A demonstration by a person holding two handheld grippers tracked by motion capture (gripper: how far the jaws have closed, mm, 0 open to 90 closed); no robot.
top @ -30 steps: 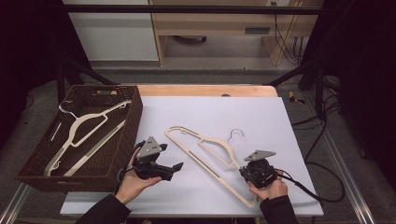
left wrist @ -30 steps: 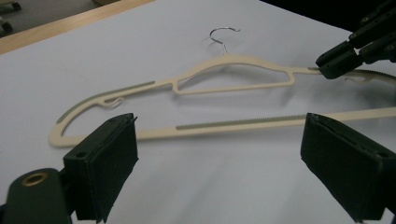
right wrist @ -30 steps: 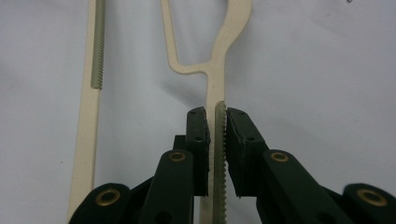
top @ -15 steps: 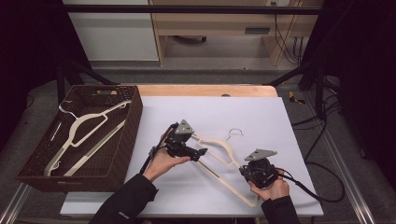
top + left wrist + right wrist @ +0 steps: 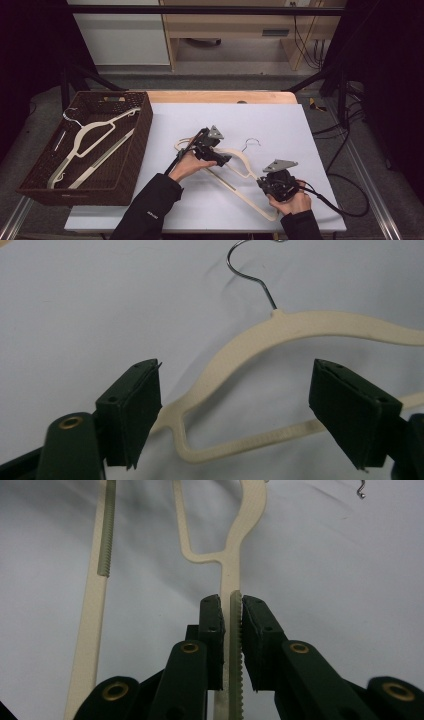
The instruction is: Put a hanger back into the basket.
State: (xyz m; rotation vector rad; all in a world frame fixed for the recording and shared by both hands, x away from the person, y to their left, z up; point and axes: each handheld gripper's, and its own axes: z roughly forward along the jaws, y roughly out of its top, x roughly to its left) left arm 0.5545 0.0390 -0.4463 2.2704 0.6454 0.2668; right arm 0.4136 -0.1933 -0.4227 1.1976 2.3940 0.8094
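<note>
The cream hanger (image 5: 235, 172) lay flat on the white tabletop (image 5: 300, 130), long axis slanting, hook (image 5: 251, 144) pointing away. Right tongs (image 5: 266, 184) clenched its arm; left tongs (image 5: 222, 159) were closing, w/ nothing gripped. Hanger's far end was hidden.

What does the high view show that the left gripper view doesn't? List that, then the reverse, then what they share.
High view: a brown basket holding another hanger, and the right tool shut on the cream hanger's end. Left gripper view: the left tool, pads open, jaws just closing further, the hanger's shoulder between them untouched. Both: that cream hanger, its wire hook, the white table.
</note>
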